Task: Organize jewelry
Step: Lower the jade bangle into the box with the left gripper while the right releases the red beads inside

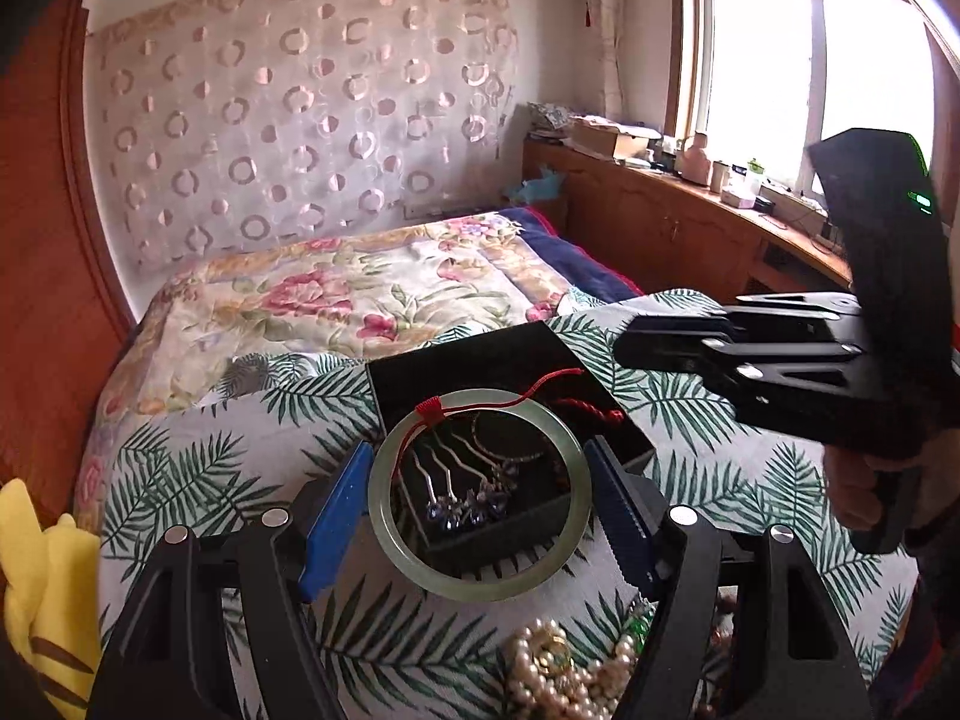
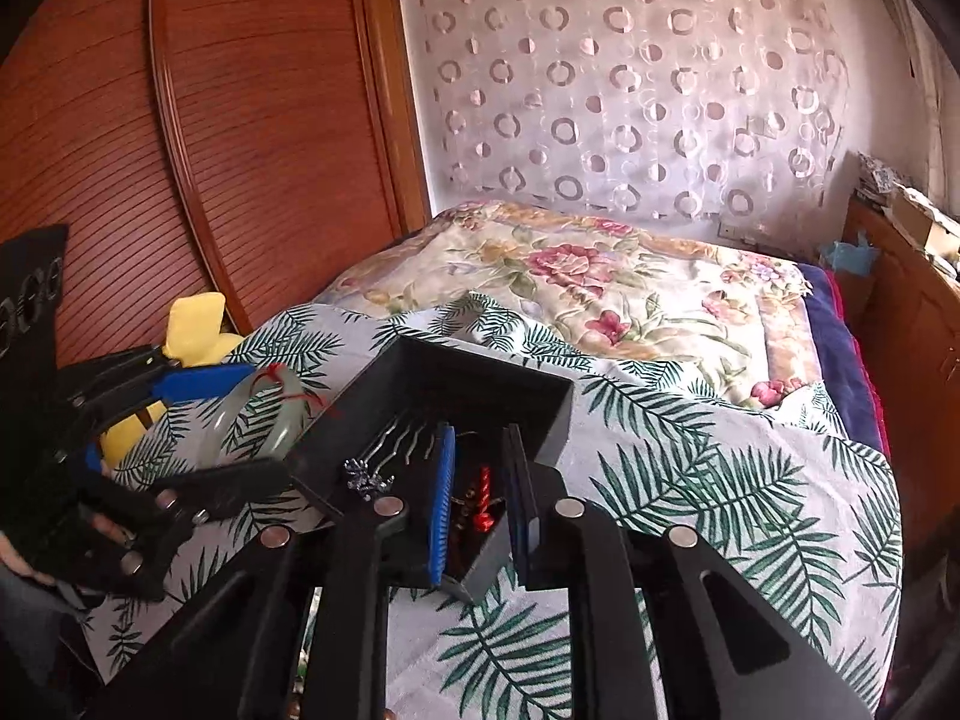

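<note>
We grip the jade bangle (image 1: 480,498) in our left gripper (image 1: 480,504); our right gripper (image 2: 480,504), jaws slightly parted, straddles the black box's (image 2: 540,414) near wall.

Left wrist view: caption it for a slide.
Left gripper holds a green bangle over the open black box of jewelry on the bed.

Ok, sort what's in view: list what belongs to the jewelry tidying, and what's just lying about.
Belongs to the job:
green bangle between the left gripper's fingers
black box
hair comb
red cord
pearl beads

Lying about:
yellow plush toy
floral quilt
windowsill clutter
</note>
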Demonstrator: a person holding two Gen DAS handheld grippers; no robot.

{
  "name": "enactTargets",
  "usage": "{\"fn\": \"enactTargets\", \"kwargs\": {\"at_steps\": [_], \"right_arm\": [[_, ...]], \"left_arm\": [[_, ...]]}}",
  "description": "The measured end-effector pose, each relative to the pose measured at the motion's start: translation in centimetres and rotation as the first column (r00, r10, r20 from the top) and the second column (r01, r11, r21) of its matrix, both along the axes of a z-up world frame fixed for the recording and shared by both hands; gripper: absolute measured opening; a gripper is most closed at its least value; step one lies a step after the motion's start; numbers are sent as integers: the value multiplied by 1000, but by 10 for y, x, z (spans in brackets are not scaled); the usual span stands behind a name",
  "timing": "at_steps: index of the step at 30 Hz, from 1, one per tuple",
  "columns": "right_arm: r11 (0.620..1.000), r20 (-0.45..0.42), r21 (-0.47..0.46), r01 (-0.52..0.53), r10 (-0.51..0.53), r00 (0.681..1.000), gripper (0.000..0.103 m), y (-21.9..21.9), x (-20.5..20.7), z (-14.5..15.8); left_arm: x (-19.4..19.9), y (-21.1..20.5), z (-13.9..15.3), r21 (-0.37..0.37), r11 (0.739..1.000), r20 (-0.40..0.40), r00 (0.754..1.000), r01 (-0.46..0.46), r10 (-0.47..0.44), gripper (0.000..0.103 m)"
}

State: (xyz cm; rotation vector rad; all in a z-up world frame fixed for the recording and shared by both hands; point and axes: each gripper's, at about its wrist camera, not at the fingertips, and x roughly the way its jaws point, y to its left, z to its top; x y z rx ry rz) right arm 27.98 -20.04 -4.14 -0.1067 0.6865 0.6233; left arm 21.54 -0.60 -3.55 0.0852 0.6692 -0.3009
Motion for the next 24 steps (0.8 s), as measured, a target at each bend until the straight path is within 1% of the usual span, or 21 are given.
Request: {"fn": "enactTargets", "kwargs": {"at_steps": [2, 8, 14, 21, 24], "right_arm": [[1000, -2, 1, 3, -3, 1000, 22, -4, -3, -3], [1000, -3, 5, 4, -4, 1000, 22, -14, -11, -9], [1000, 9, -2, 4, -4, 1000, 23, -20, -23, -12], [1000, 9, 12, 7, -8, 1000, 23, -30, -33, -14], [1000, 12, 4, 11, -11, 1000, 23, -32, -37, -14]], "left_arm": [[6, -3, -1, 8, 1000, -3, 1000, -2, 2, 69], [25, -14, -12, 19, 1000, -31, 1000, 5, -5, 69], [44, -18, -24, 27, 1000, -76, 997, -4, 6, 69], [50, -24, -33, 51, 999, -94, 996, -3, 8, 69], [47, -24, -34, 53, 999, -93, 996, -7, 12, 69]]}}
